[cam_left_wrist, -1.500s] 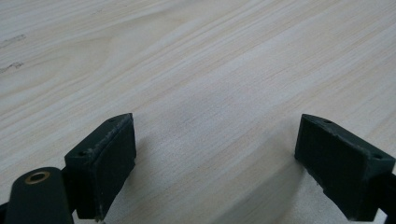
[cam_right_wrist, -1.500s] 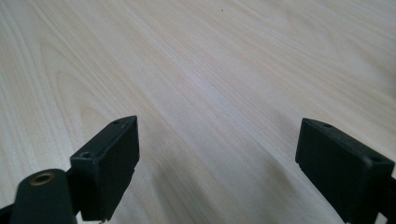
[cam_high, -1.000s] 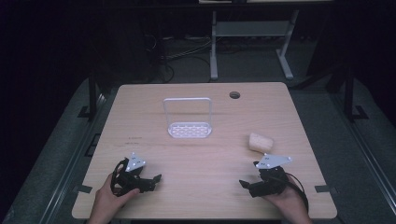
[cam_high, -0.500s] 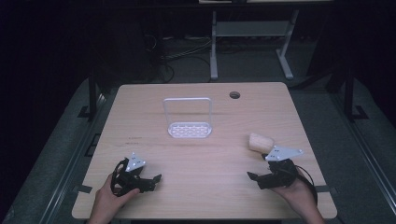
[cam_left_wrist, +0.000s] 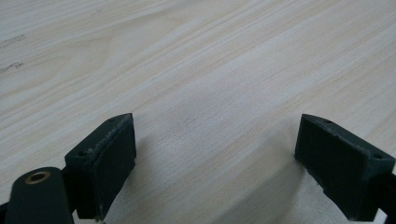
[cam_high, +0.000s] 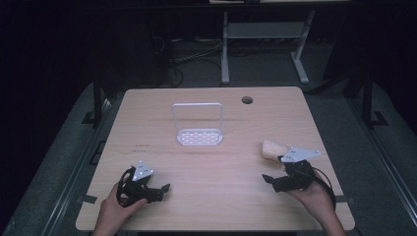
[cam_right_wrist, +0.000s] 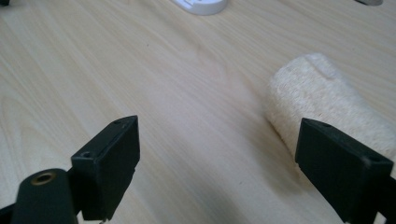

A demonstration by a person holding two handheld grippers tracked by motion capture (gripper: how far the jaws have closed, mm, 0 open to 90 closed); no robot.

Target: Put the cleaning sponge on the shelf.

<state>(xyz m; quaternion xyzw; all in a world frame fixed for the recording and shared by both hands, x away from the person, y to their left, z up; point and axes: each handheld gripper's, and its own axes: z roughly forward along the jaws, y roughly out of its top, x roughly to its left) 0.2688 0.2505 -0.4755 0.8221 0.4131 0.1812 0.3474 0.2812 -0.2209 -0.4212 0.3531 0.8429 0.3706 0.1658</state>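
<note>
Pale wood-grain counter (cam_high: 216,162), largest thing in sight, with a round cable hole (cam_high: 247,100) near its far edge, right of centre. White wire rack (cam_high: 198,125) stands upright on an oval perforated base, mid-counter toward the far side, well apart from both hands. Beige loofah roll (cam_high: 272,148) lies on its side at the right, nearer the near edge than the rack is. Right claw (cam_high: 273,181) sits just near of the roll and slightly right of it, held in the right hand (cam_high: 314,196), its grey three-cornered plate reaching over the roll's right end in the high view. In the right gripper view the loofah roll (cam_right_wrist: 322,107) lies just beyond the right-hand jaw and partly behind it, not between the jaws; whether jaw and roll touch, cannot tell. Right claw (cam_right_wrist: 217,172) is spread wide, bare counter between the jaws, nothing held. Left claw (cam_high: 158,191) rests low over the counter at the near left, in the left hand (cam_high: 115,211), far from the roll. In the left gripper view the left claw (cam_left_wrist: 215,168) is likewise wide apart, only wood grain in the gap, gripping nothing.
</note>
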